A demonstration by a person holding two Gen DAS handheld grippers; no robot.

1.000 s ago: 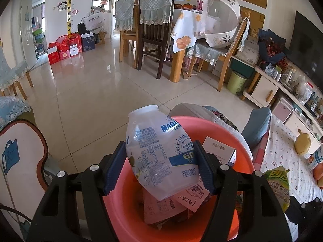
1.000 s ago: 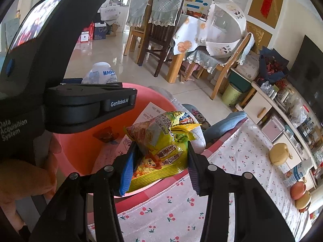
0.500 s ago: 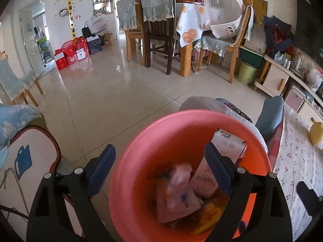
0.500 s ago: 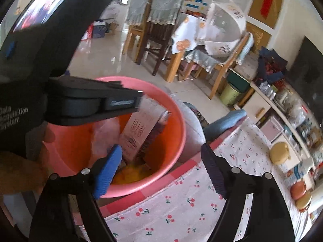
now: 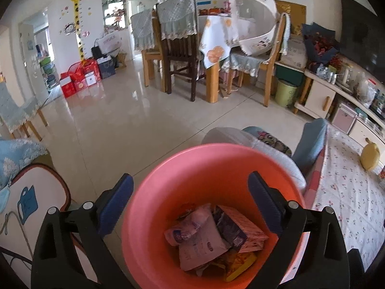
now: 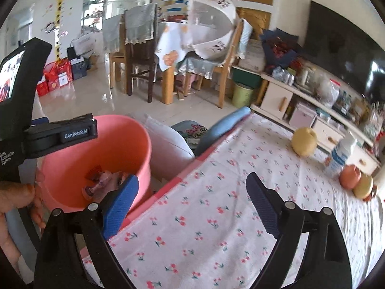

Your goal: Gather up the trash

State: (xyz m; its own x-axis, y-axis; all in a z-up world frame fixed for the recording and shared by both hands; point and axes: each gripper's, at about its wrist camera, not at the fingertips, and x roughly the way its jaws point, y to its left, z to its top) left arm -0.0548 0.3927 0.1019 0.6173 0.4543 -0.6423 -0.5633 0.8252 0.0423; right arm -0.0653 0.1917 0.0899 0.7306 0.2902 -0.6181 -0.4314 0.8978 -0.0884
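A salmon-pink bin (image 5: 192, 168) stands beside the table and holds several pieces of trash: a clear plastic bottle (image 5: 185, 228), a pink carton (image 5: 243, 228), a yellow snack bag (image 5: 238, 263). My left gripper (image 5: 190, 202) hangs over the bin, its jaws opening wide with nothing between them. In the right wrist view the same bin (image 6: 115, 149) sits at the left. My right gripper (image 6: 192, 202) is over the cherry-print tablecloth (image 6: 216, 216), jaws opening, nothing between them. The left gripper's body (image 6: 26, 120) and a hand (image 6: 16, 192) show at far left.
On the table's far end lie a yellow pear (image 6: 304, 141), a small bottle (image 6: 340, 155) and two more fruits (image 6: 350, 177). Cushioned chairs (image 5: 310, 144) stand behind the bin. A dining set (image 5: 207, 48) and a low cabinet (image 5: 336, 96) are further back.
The left gripper let go of the plastic bottle and the right let go of the yellow snack bag; both now lie in the bin. The right gripper swung right, over the tablecloth.
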